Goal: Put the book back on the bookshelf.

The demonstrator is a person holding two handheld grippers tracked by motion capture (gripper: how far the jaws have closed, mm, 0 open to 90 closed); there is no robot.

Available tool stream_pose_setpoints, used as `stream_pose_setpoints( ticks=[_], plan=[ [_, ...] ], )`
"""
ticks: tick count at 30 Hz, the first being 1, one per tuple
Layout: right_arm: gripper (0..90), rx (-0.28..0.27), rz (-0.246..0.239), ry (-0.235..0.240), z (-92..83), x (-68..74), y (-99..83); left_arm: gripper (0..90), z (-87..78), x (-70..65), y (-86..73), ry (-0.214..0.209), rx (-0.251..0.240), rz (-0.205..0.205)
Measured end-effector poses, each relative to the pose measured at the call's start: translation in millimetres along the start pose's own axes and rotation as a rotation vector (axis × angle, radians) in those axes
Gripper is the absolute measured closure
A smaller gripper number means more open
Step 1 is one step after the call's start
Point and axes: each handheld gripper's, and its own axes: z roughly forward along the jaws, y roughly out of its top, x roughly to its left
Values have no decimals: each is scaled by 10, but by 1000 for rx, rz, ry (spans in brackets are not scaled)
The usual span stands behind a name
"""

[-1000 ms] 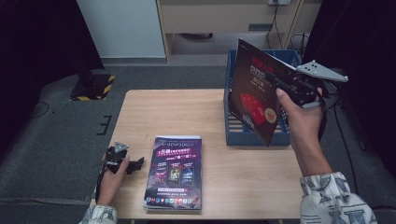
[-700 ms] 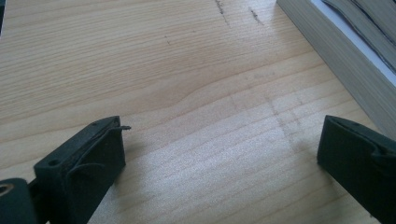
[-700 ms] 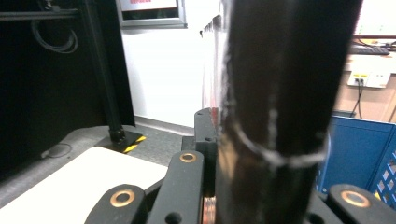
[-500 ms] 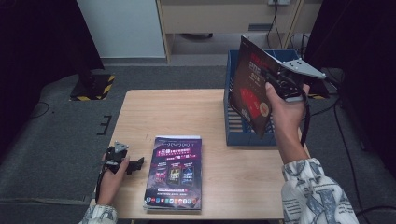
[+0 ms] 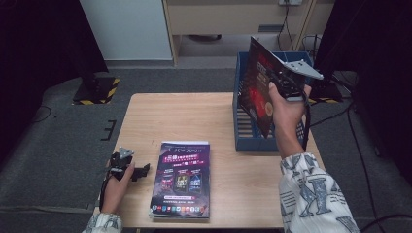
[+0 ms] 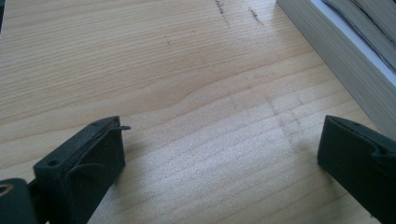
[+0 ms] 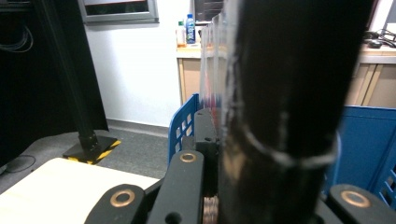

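Note:
My right gripper (image 5: 283, 83) is shut on a dark red-and-black magazine (image 5: 257, 90), which stands tilted on edge with its lower corner inside the blue crate (image 5: 241, 127). In the right gripper view the magazine (image 7: 280, 93) rises edge-on between the jaws of that gripper (image 7: 218, 125). A second magazine (image 5: 182, 177) with a purple cover lies flat on the wooden table (image 5: 194, 116). My left gripper (image 5: 142, 171) rests on the table just left of it, open and holding nothing. The left gripper view shows its jaws (image 6: 224, 135) wide apart over bare wood, with the magazine's page edge (image 6: 336, 51) at upper right.
The blue crate stands on the table's right rear part; its slotted wall (image 7: 184, 123) is close in the right gripper view. A black stand with a yellow-striped base (image 5: 94, 90) is on the floor at back left. A wooden cabinet (image 5: 228, 14) is behind.
My right hand has moved left and down with the magazine, bringing its lower edge deeper into the blue crate. The left gripper and the flat magazine have stayed put.

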Motion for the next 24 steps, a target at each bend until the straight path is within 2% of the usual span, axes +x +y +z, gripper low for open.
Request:
stream_pose_setpoints(
  ticks=[13, 18, 24],
  plan=[
    [869, -31, 9, -35, 278, 87, -217, 0, 0, -1, -1, 0, 1, -1],
    [869, -36, 13, -41, 331, 112, -332, 0, -3, 2, 0, -1, 5, 3],
    [868, -39, 14, -74, 375, 99, -453, 0, -3, 2, 0, -1, 5, 3]
  ],
)
